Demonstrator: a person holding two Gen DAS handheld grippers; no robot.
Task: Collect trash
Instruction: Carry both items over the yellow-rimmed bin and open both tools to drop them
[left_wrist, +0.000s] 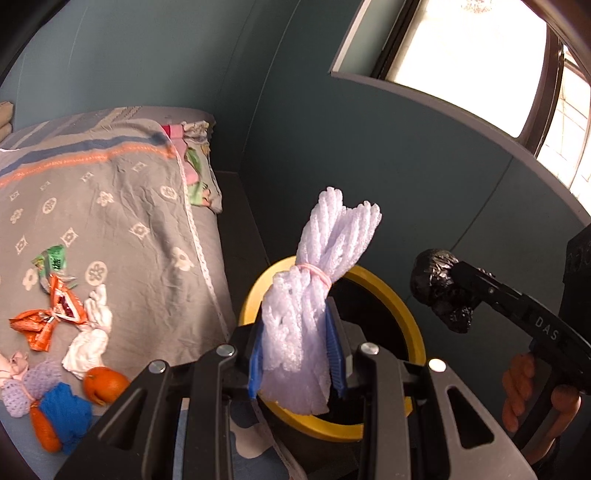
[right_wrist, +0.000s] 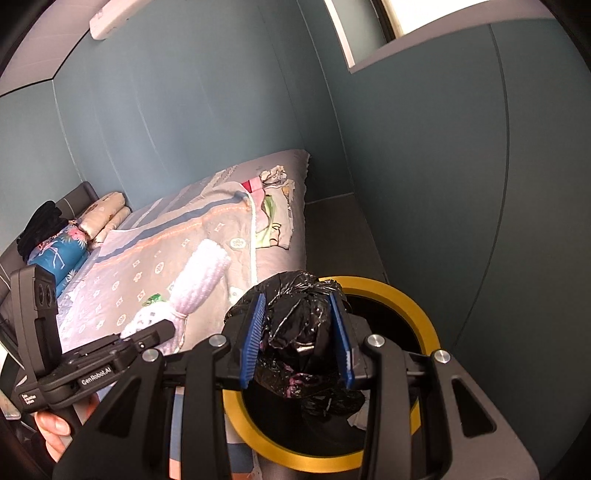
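Note:
My left gripper (left_wrist: 297, 354) is shut on a white foam net bundle (left_wrist: 317, 291) tied with a pink band, held upright over the yellow-rimmed bin (left_wrist: 413, 325). My right gripper (right_wrist: 297, 339) is shut on a crumpled black plastic bag (right_wrist: 299, 325), also above the bin's (right_wrist: 417, 299) dark opening. In the left wrist view the black bag (left_wrist: 439, 288) hangs to the right of the bin. The foam bundle (right_wrist: 199, 280) shows left of it in the right wrist view. Orange wrappers (left_wrist: 44, 321), a white wad (left_wrist: 92, 343), an orange (left_wrist: 105, 384) and blue netting (left_wrist: 64, 413) lie on the bed.
A bed with a grey patterned cover (left_wrist: 110, 206) fills the left, its edge touching the bin. Dark teal walls (left_wrist: 351, 166) close in behind and to the right. Pillows (right_wrist: 107, 214) and folded clothes (right_wrist: 273, 210) lie farther up the bed. A person's fingers (left_wrist: 517, 387) grip the right handle.

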